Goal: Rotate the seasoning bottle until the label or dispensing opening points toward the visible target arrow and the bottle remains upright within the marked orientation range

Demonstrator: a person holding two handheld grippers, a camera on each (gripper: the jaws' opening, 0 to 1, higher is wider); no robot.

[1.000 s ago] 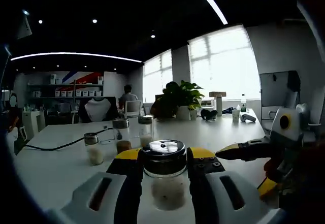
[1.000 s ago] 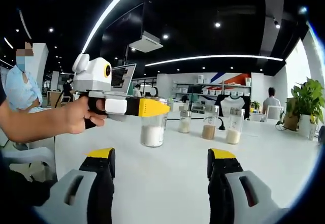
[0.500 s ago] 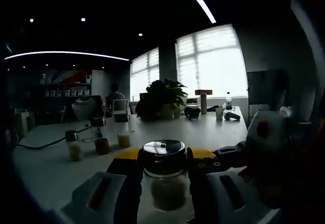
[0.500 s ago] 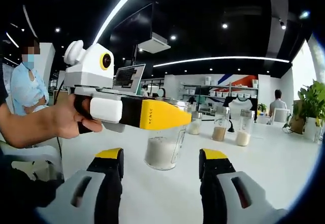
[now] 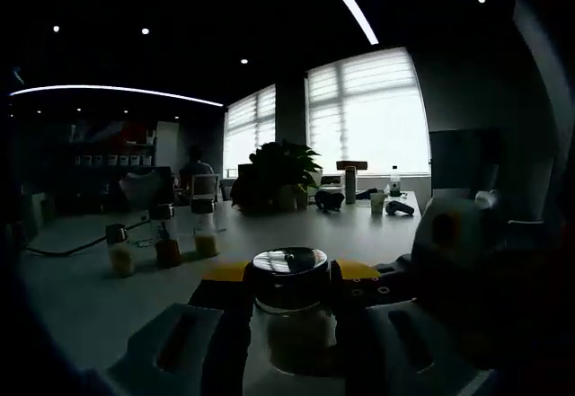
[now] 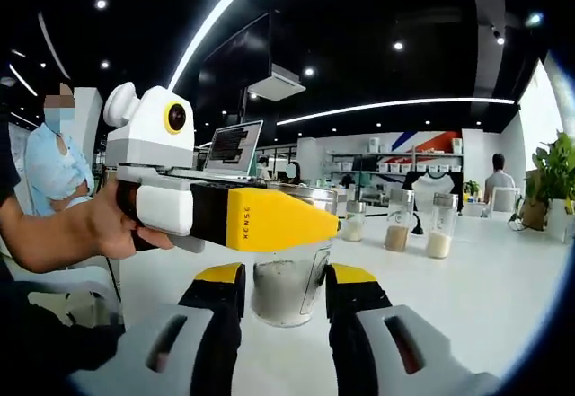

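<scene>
Since 1.0 s ago, right gripper (image 6: pixel 283 281) jaws have narrowed from wide apart to close on either side of the seasoning bottle (image 6: pixel 286 266), which now sits larger, at lower centre of right gripper view; whether the pads touch the glass cannot be told. Left gripper (image 5: pixel 289 286) has kept its clamp on the bottle throughout.

Seasoning bottle: clear glass jar, upright, chrome lid w/ dark collar. Left gripper view: lid top (image 5: pixel 289 261) at lower centre, round, shiny, small centre mark; pale granules fill the lower part of the jar. Label or opening direction: cannot tell. Base stands on white table (image 6: pixel 503 297) in right gripper view.

Left gripper: yellow-tipped jaws pressed against bottle neck, both sides. In right gripper view it enters from the left as a white/black/yellow body (image 6: pixel 243 221) crossing the bottle's top, held by a person's hand (image 6: pixel 108 225).

Background, left gripper view (dim): three small jars (image 5: pixel 162 245) at mid left; potted plant (image 5: pixel 274 173) centre, before bright windows (image 5: pixel 368 113). Right gripper view: three jars (image 6: pixel 395 227) at mid right; laptop (image 6: pixel 235 147) behind left gripper.
</scene>
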